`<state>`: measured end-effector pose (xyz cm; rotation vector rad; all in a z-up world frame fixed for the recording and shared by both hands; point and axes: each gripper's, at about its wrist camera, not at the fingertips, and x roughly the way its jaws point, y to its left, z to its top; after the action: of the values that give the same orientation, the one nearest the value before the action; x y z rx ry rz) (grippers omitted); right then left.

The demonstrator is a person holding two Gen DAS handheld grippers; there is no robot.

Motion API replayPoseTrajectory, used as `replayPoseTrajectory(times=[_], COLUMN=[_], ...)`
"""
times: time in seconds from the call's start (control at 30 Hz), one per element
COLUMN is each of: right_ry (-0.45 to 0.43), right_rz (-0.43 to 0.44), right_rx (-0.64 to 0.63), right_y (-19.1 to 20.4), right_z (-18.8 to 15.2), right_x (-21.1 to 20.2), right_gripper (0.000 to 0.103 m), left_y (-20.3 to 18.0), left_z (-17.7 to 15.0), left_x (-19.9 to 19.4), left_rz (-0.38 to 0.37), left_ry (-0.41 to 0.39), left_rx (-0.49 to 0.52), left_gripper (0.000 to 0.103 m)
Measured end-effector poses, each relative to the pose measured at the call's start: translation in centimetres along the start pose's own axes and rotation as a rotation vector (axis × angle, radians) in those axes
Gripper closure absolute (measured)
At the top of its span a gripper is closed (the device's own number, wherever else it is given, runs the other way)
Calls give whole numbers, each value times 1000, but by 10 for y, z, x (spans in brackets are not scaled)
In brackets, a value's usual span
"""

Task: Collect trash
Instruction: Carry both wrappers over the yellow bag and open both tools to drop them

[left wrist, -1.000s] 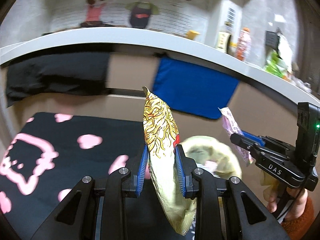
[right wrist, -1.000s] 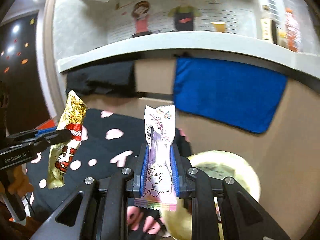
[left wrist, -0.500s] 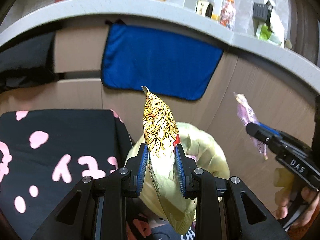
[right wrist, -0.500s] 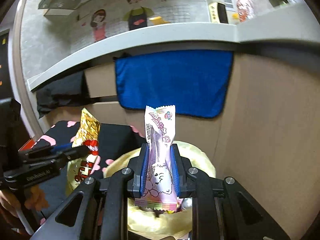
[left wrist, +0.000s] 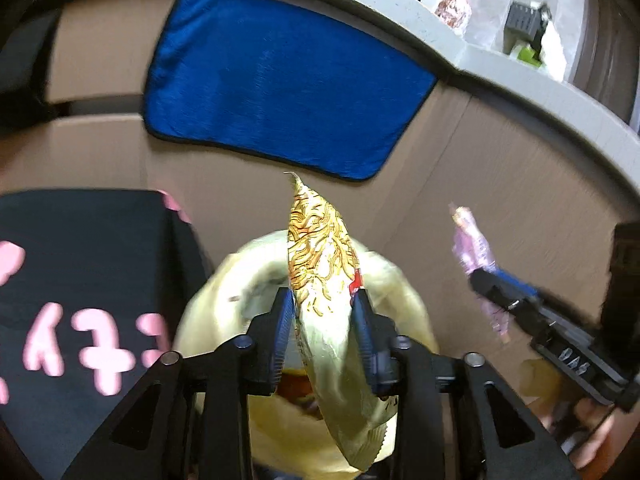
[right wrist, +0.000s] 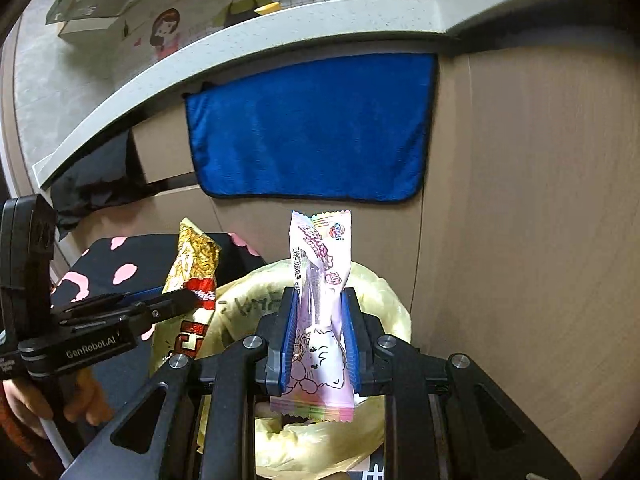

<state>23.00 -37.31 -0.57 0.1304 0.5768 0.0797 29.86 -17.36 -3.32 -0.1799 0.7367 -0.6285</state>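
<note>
My left gripper (left wrist: pixel 322 304) holds a gold noodle-snack wrapper (left wrist: pixel 320 252) upright over the mouth of a bin lined with a pale yellow bag (left wrist: pixel 224 292). Its jaws are opening, with the wrapper still touching the pads between them. My right gripper (right wrist: pixel 319 300) is shut on a pink candy wrapper (right wrist: pixel 320 252), also above the yellow bag (right wrist: pixel 384 292). Each gripper shows in the other's view: the left gripper (right wrist: pixel 188 296) with the gold wrapper (right wrist: pixel 196 256) at left, the right gripper (left wrist: pixel 486 280) with the pink wrapper (left wrist: pixel 470 246) at right.
A blue towel (right wrist: pixel 312 132) hangs on the wooden cabinet front (right wrist: pixel 520 200) behind the bin. A black cloth with pink marks (left wrist: pixel 80 280) lies left of the bin. Above runs a grey countertop (right wrist: pixel 240 44) with bottles and boxes.
Both grippers have swung from over the black cloth to above the yellow bin bag and come lower. The left jaws stand slightly wider around the gold wrapper.
</note>
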Motion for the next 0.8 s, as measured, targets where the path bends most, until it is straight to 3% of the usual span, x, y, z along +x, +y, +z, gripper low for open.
replayPoseTrajectory(times=[0.1, 0.33, 0.57, 0.7, 0.8], right_ry=[4, 29, 68, 115, 143], right_rz=[-9, 6, 65, 95, 68], right_rx=[11, 26, 21, 7, -23], right_y=[-6, -6, 14, 31, 41], right_z=[-2, -6, -10, -18, -28], right_x=[1, 12, 33, 52, 65], right_gripper=[82, 82, 82, 82, 82], left_y=[4, 18, 31, 39, 41], left_z=[2, 8, -14, -32, -42], left_x=[-4, -26, -56, -69, -80], left_rz=[-14, 20, 170, 208, 230], left_ry=[-41, -68, -45, -14, -14], left_rx=[-25, -67, -63, -78, -84], left_gripper=[56, 54, 54, 54, 54])
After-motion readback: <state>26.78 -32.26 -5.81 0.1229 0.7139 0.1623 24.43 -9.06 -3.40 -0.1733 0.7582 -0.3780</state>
